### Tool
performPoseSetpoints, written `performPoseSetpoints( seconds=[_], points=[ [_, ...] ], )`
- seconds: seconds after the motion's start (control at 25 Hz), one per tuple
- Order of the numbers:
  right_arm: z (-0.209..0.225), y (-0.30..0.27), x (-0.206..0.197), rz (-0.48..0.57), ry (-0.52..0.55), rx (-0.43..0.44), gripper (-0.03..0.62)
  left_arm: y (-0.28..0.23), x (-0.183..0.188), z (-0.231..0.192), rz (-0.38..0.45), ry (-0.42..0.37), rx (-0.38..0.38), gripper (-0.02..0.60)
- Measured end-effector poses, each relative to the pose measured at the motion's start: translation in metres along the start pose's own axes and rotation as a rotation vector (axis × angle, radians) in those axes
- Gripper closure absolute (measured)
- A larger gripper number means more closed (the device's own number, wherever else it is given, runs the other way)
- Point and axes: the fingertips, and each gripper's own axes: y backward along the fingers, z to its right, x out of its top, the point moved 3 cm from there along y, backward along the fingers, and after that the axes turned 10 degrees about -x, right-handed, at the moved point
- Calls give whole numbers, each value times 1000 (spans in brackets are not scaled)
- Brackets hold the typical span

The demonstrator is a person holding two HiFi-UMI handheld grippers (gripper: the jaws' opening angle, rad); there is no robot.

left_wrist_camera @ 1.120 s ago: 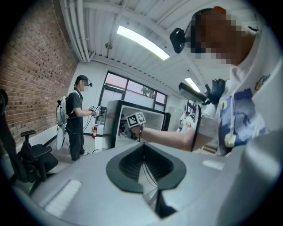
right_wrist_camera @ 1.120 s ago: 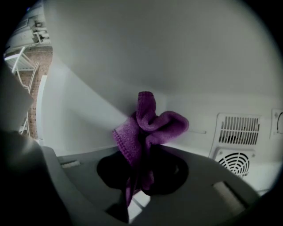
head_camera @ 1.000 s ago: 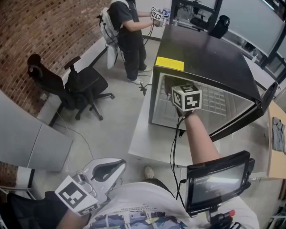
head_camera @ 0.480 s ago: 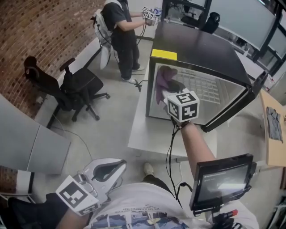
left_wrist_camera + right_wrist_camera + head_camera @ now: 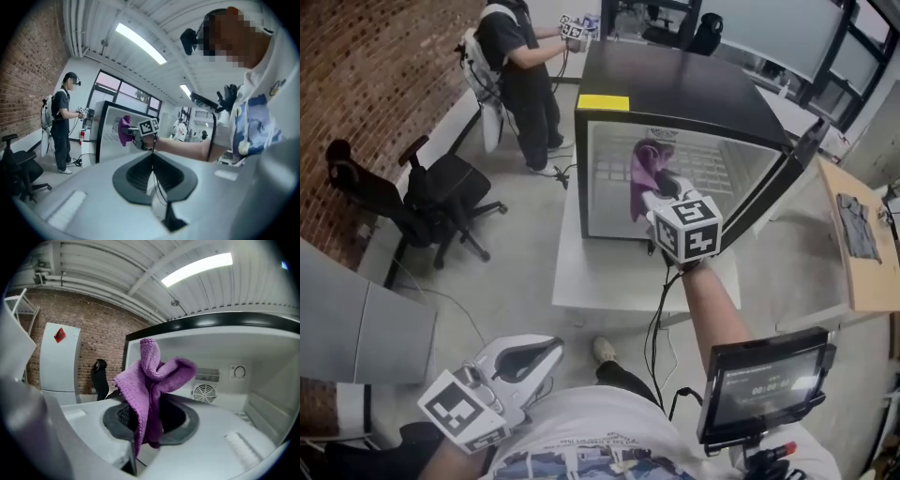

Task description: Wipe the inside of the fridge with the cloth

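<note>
Gripping the purple cloth (image 5: 151, 380) in my right gripper (image 5: 662, 199) at the fridge (image 5: 675, 89) mouth, twelve o'clock; no wall touched, so wiping seems all ahead. Left gripper (image 5: 534, 356), seven o'clock, pinched together, empty.

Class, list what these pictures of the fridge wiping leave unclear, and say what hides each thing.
1. Head view: the right gripper fingers, hidden behind the cloth and marker cube.
2. Right gripper view: whether the cloth touches a fridge wall; depth unclear.
3. Right gripper view: the dial markings, too small.
4. Head view: the yellow label print, too small.
</note>
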Motion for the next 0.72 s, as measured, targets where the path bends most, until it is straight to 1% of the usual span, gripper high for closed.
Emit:
performPoseSetpoints(
  seconds=[0.2, 0.4, 0.52, 0.64, 0.72],
  points=[
    [71, 9, 0, -25, 46, -163, 516, -22, 7, -8, 2, -15, -62, 574],
    [139, 0, -5, -62, 117, -301, 516, -42, 14, -23, 1, -34, -78, 574],
    [165, -10, -11, -100, 169, -344, 516, -55, 22, -30, 9, -41, -87, 574],
    [183, -22, -17, -134, 210, -363, 516, -67, 25, -36, 8, -27, -80, 574],
    [192, -32, -24, -167, 218, -369, 516, -74, 27, -41, 11, -24, -74, 574]
  ],
)
